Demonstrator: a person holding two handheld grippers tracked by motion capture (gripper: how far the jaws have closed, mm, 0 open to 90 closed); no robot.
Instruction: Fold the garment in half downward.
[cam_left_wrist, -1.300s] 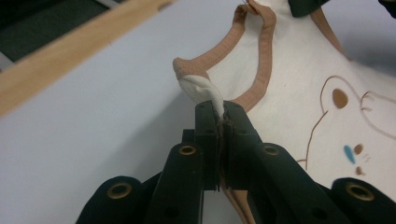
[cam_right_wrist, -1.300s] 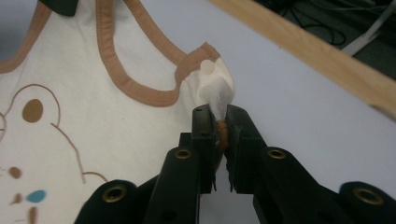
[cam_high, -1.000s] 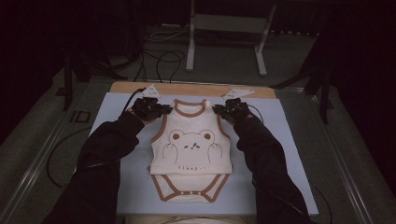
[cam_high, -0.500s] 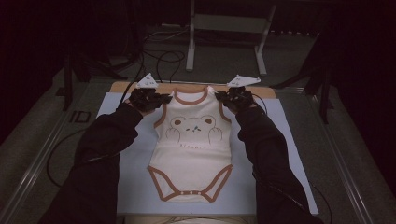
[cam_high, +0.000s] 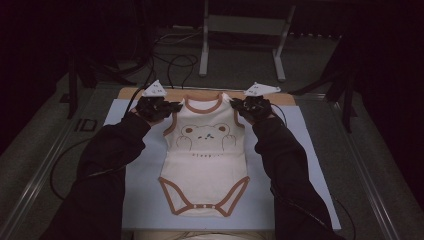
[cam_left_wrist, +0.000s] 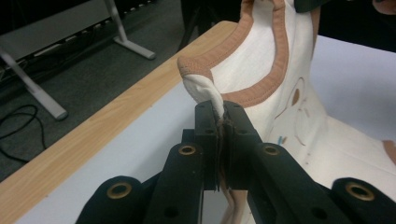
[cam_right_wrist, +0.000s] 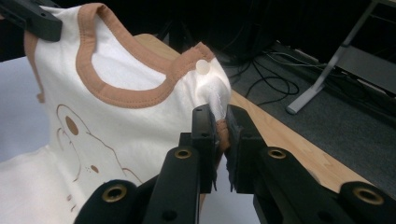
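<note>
Cream baby bodysuit (cam_high: 207, 162) w/ brown trim & bear print lies face-up, lengthwise down the middle of a pale blue-white mat (cam_high: 310, 165); neck end at the far side, snap crotch end near the person; shoulder straps are lifted off the mat, lower body flat on it.

Left gripper (cam_high: 172, 106) is clamped tight on the bodysuit's left shoulder strap; in the left gripper view (cam_left_wrist: 221, 114) the jaws pinch cream fabric just under the brown-edged strap tip, which curls above them. Right gripper (cam_high: 239, 106) is likewise closed on the other strap; in the right gripper view (cam_right_wrist: 223, 122) the cloth is squeezed betw. the jaws, w/ a small white snap button (cam_right_wrist: 202, 66) on the strap just above. Black sleeves (cam_high: 107, 165) run in from the bottom of the high view on either side of the garment.

Surface: mat covers most of a light wooden tabletop (cam_high: 200, 93); wood shows as a strip along the far edge; metal rails (cam_high: 35, 185) flank the table.

Room: dim; dark grey carpet floor (cam_high: 310, 65) beyond; grey metal stand (cam_high: 245, 35) w/ two legs behind the table; black cables (cam_high: 172, 62) looped on the floor at far left.
</note>
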